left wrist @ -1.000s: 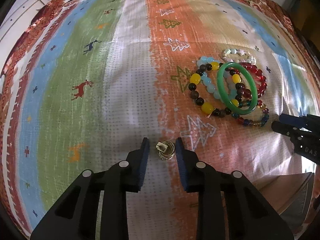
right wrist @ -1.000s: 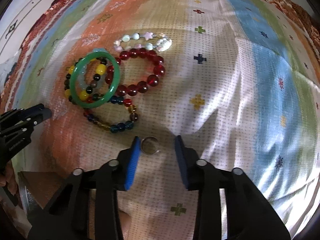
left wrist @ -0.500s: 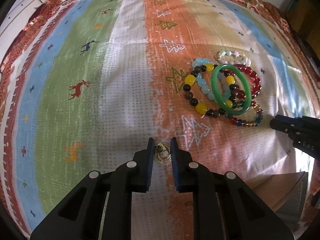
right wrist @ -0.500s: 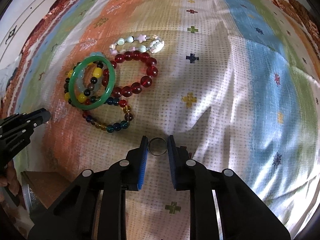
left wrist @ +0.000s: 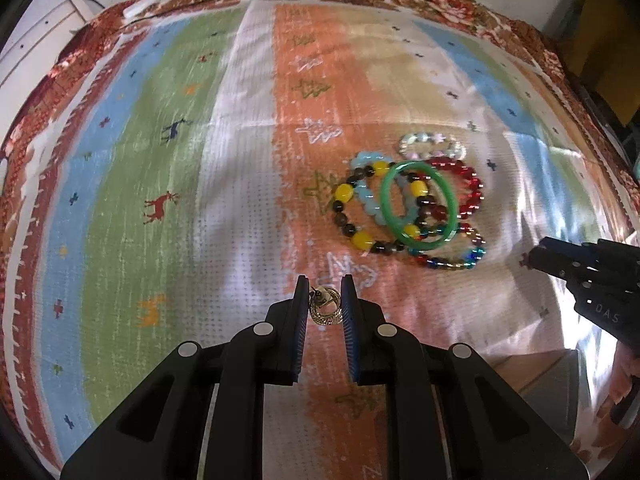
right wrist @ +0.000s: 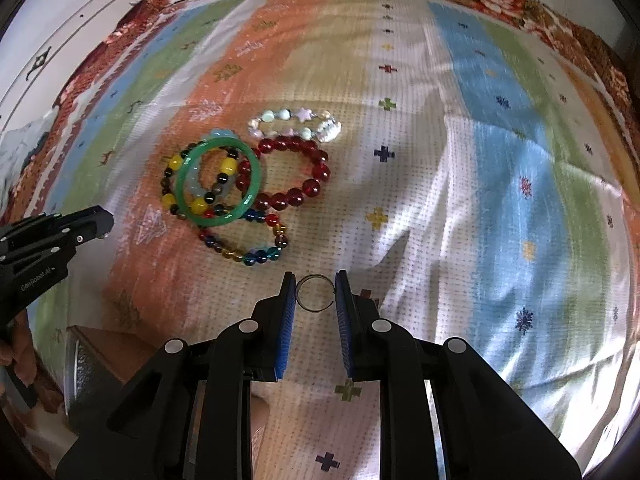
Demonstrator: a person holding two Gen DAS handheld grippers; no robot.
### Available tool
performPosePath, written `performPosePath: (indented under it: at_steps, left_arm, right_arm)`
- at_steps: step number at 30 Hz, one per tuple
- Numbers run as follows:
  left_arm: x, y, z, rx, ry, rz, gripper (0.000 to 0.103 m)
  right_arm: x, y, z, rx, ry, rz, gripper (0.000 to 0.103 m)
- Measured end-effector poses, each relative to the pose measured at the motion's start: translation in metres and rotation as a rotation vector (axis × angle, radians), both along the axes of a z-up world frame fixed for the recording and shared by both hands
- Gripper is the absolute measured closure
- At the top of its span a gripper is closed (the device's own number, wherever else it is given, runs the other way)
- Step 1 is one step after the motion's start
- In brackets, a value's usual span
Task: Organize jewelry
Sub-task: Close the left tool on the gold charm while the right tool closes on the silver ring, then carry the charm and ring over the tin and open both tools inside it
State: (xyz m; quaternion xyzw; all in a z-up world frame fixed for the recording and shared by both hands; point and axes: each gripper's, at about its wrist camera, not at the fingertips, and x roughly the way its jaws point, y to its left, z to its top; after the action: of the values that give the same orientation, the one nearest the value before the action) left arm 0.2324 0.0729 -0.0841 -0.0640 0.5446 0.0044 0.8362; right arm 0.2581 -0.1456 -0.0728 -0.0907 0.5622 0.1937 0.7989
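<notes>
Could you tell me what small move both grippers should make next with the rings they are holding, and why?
Probably lift both straight up a little. The left gripper is shut on the gold ring and the right gripper on the thin silver ring, each low over the patterned cloth. Rising first should keep them clear of the pile of bracelets just ahead.

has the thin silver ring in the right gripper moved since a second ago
Yes. The thin silver ring, pinched by the right gripper, has moved away from the multicoloured bead bracelet, toward the camera.

Gold ornate ring and thin silver ring each pinched upright; six bracelets heaped overlapping on cloth.
</notes>
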Motion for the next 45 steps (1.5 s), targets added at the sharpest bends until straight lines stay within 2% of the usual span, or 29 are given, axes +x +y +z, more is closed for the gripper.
performPosePath:
  at_steps: [6,21,34,45]
  left_arm:
    - [-0.010,-0.008,0.012,0.007,-0.031,0.000,0.087]
    - [-0.046,-0.029,0.044,-0.050,-0.117,-0.032,0.087]
    - [-0.078,-0.043,0.056,-0.087,-0.150,-0.059,0.087]
    - [-0.099,-0.059,0.056,-0.101,-0.157,-0.095,0.087]
  right_arm:
    - [-0.015,0.003,0.020,0.014,-0.083,0.034,0.082]
    - [-0.061,0.005,0.055,0.098,-0.141,0.087,0.082]
    - [-0.093,0.002,0.064,0.138,-0.158,0.124,0.082]
    - [-0.127,0.003,0.056,0.157,-0.133,0.174,0.082]
